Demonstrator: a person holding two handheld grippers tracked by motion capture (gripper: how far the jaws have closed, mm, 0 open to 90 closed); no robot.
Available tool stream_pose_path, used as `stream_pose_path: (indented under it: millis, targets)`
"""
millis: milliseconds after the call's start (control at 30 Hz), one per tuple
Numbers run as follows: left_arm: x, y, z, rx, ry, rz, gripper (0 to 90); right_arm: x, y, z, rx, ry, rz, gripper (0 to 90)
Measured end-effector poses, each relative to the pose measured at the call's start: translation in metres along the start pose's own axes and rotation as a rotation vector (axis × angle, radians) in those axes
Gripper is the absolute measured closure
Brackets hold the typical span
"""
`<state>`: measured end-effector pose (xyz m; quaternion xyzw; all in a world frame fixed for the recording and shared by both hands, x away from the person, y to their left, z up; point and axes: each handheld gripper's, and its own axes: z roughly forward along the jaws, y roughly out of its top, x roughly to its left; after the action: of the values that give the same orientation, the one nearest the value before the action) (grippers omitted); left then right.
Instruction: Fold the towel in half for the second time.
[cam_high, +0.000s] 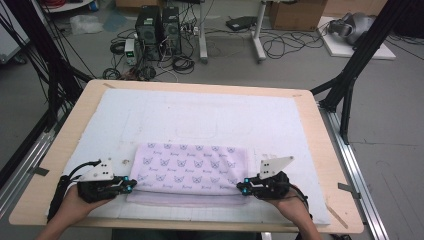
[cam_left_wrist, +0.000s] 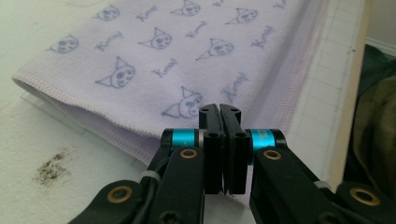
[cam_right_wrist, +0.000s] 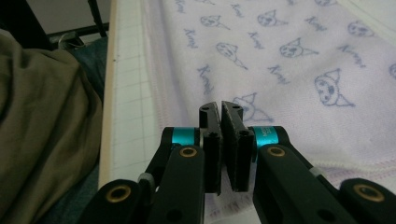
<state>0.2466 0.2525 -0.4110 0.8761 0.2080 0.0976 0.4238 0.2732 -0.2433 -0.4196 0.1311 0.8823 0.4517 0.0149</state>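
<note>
Two grippers flank folded lilac towel (cam_high: 192, 172) at 6 o'clock on white mat (cam_high: 200, 115). Left gripper (cam_high: 131, 184) at towel's 8 o'clock corner, jaws pressed together, seemingly empty. Right gripper (cam_high: 241, 188) at 4 o'clock corner, likewise closed; cloth between jaws not discernible. Judgement: reopen both, pinch all layers at matching corners, lift level, fold evenly toward 12 o'clock.

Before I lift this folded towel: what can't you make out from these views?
- Whether either gripper pinches cloth: in both gripper views the shut fingers hide the towel edge behind them.
- How many layers: high view, too small.
- Towel's far end: cut off by both gripper views' frame edges.
</note>
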Motion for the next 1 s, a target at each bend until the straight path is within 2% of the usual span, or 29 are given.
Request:
stream_pose_path:
  millis: [133,200,233,267,300,333,467,567,633,700,733,833,1000]
  targets:
    - [-0.005,-0.005,-0.002,0.003,-0.016,-0.001,87.7,0.005,-0.001,-0.007,-0.026,0.002,0.0,86.8]
    - [-0.006,-0.009,0.002,0.02,-0.021,-0.003,87.7,0.006,-0.005,-0.007,-0.018,0.002,0.009,86.5]
    - [-0.006,-0.012,0.005,0.03,-0.021,0.0,87.5,0.006,-0.008,-0.006,-0.01,0.006,0.015,83.3]
    - [-0.007,-0.014,0.008,0.042,-0.018,0.0,86.4,0.006,-0.01,-0.003,0.001,0.003,0.025,71.9]
    - [-0.007,-0.016,0.01,0.048,-0.017,-0.007,81.2,0.006,-0.011,-0.001,0.015,-0.013,0.028,69.5]
    - [-0.007,-0.017,0.011,0.051,-0.023,-0.007,72.7,0.008,-0.013,0.0,0.017,0.006,0.023,68.5]
    - [-0.005,-0.018,0.016,0.052,-0.017,-0.019,71.3,0.011,-0.013,0.001,0.048,-0.014,0.008,64.5]
    - [-0.004,-0.017,0.02,0.06,-0.005,-0.008,77.7,0.008,-0.016,0.007,0.059,-0.02,0.014,66.7]
    - [-0.004,-0.016,0.02,0.061,-0.003,-0.002,84.6,0.006,-0.019,0.011,0.088,-0.023,0.016,74.1]
    - [-0.004,-0.016,0.019,0.059,-0.004,0.001,86.4,0.005,-0.02,0.011,0.077,-0.006,0.018,83.2]
    - [-0.004,-0.016,0.017,0.05,-0.008,-0.01,86.7,0.004,-0.019,0.01,0.073,-0.003,0.016,85.5]
    - [-0.003,-0.014,0.01,0.033,-0.002,-0.014,87.4,0.005,-0.014,0.002,0.057,-0.002,0.01,86.8]
    - [-0.01,-0.003,-0.009,-0.026,0.005,0.004,87.6,0.009,-0.002,-0.016,-0.003,-0.018,-0.009,87.0]
